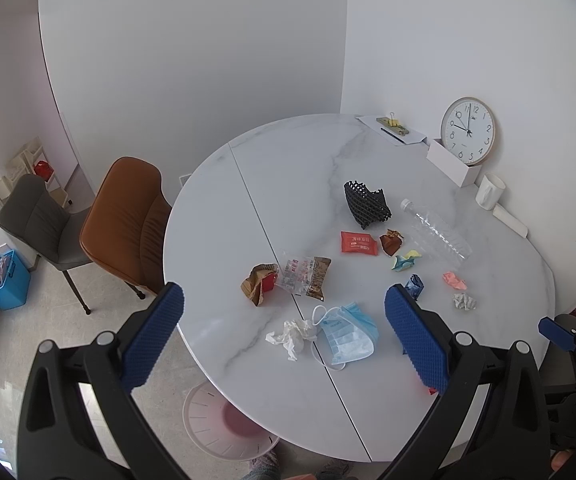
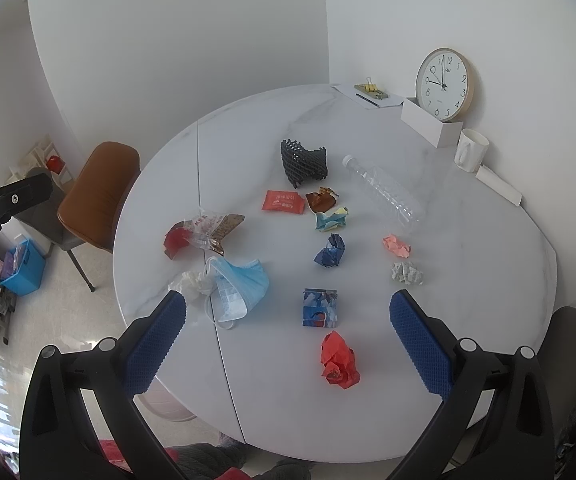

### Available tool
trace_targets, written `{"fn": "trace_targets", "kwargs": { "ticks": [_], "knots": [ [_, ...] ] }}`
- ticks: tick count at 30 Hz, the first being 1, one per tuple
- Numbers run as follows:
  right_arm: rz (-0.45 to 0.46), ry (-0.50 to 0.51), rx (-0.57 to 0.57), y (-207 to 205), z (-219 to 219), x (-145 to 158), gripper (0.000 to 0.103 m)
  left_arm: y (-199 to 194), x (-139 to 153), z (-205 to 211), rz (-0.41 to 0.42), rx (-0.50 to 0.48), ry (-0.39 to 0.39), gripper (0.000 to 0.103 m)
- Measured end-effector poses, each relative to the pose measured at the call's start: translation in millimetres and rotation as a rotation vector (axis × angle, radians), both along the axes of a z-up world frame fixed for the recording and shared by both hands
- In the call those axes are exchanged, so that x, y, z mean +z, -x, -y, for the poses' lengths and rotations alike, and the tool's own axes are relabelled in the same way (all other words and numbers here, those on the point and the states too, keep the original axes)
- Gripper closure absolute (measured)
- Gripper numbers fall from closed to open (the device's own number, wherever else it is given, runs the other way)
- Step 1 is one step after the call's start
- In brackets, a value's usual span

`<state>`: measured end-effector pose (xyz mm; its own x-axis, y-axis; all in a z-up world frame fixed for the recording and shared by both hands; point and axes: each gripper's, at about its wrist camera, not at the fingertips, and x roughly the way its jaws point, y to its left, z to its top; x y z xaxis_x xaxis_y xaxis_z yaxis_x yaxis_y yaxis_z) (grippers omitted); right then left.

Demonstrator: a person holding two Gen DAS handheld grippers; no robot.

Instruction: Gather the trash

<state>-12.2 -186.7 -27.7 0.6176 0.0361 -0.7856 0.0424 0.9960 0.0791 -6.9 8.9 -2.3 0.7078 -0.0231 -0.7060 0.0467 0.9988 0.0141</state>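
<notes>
Both grippers hover above the near edge of a round white marble table point(image 2: 467, 264), each with its blue-padded jaws spread wide and nothing between them: the left gripper point(image 1: 284, 336) over the table's left front, the right gripper point(image 2: 288, 338) nearer the middle. Trash lies scattered across the tabletop. Closest to the right gripper sit a crumpled red paper point(image 2: 339, 360) and, just behind it, a flattened blue printed packet point(image 2: 319, 308). To the left, a blue face mask point(image 2: 238, 284) lies touching a wad of white tissue point(image 2: 192, 282), with a clear snack wrapper point(image 2: 212, 232) and a torn red-and-brown wrapper point(image 2: 176, 242) behind them. Toward the centre are a crumpled dark blue paper point(image 2: 331, 251), a teal-and-yellow paper point(image 2: 331, 219), a brown foil wrapper point(image 2: 320, 200), a red sachet point(image 2: 283, 201) and a black foam net sleeve point(image 2: 303, 162). An empty clear plastic bottle point(image 2: 383, 190) lies on its side to the right, with a pink paper ball point(image 2: 396, 246) and a grey one point(image 2: 406, 273) nearer the front. At the far edge (against the wall) stand a wall clock point(image 2: 444, 85), a white box point(image 2: 431, 124) and a white mug point(image 2: 471, 155). A pink waste bin point(image 1: 228, 424) sits on the floor beneath the table's front edge, and a brown chair point(image 1: 126, 220) stands at the left.
</notes>
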Motion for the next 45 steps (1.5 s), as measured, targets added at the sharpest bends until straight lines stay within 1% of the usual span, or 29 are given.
{"fn": "trace_targets", "kwargs": {
  "ticks": [8,11,15,19,23,26,27,31,32,35,39,42,45],
  "knots": [
    [0.0,-0.003,-0.002,-1.9,1.3,1.5,0.002,-0.1,-0.3,0.3,-0.001,0.001,0.0,0.006],
    [-0.001,-0.004,-0.006,2.2,-1.4,-5.2,0.002,0.5,-3.5,-0.3,-0.003,-0.002,-0.001,0.006],
    [0.006,0.008,-0.007,6.4,0.5,-13.0,0.002,0.0,-18.1,-3.3,-0.009,-0.029,0.006,0.006],
    [0.003,0.014,-0.017,6.8,6.4,-25.5,0.002,-1.1,-34.4,-8.2,-0.025,-0.079,0.038,0.006],
    [-0.031,0.011,-0.024,6.5,14.3,-51.1,0.002,-7.5,-60.0,-9.5,-0.077,-0.106,0.061,0.006],
    [-0.062,0.018,-0.026,7.2,19.4,-74.7,0.003,-10.1,-83.0,-4.8,-0.124,-0.13,0.045,0.006],
    [-0.071,0.019,-0.025,6.8,20.8,-81.4,0.004,-9.7,-90.5,-1.7,-0.133,-0.14,0.034,0.006],
    [-0.142,-0.002,-0.03,4.0,31.4,-115.0,0.018,-7.3,-115.8,17.9,-0.162,-0.19,-0.005,0.006],
    [-0.161,-0.016,-0.03,3.3,35.0,-122.8,0.023,-8.2,-122.9,24.5,-0.174,-0.206,-0.009,0.006],
    [-0.205,-0.045,-0.028,-1.0,44.8,-143.6,0.033,-12.4,-141.6,46.9,-0.203,-0.255,-0.005,0.007],
    [-0.25,-0.041,-0.004,-5.9,51.8,-164.2,0.036,-27.9,-168.0,76.1,-0.238,-0.274,-0.004,0.007],
    [-0.271,-0.027,0.025,-9.8,55.8,-176.0,0.037,-46.5,-190.4,93.1,-0.275,-0.269,0.017,0.009],
    [-0.286,-0.018,0.051,-14.1,61.6,-184.6,0.037,-67.5,-212.7,105.9,-0.321,-0.249,0.041,0.019]
  ]
}}
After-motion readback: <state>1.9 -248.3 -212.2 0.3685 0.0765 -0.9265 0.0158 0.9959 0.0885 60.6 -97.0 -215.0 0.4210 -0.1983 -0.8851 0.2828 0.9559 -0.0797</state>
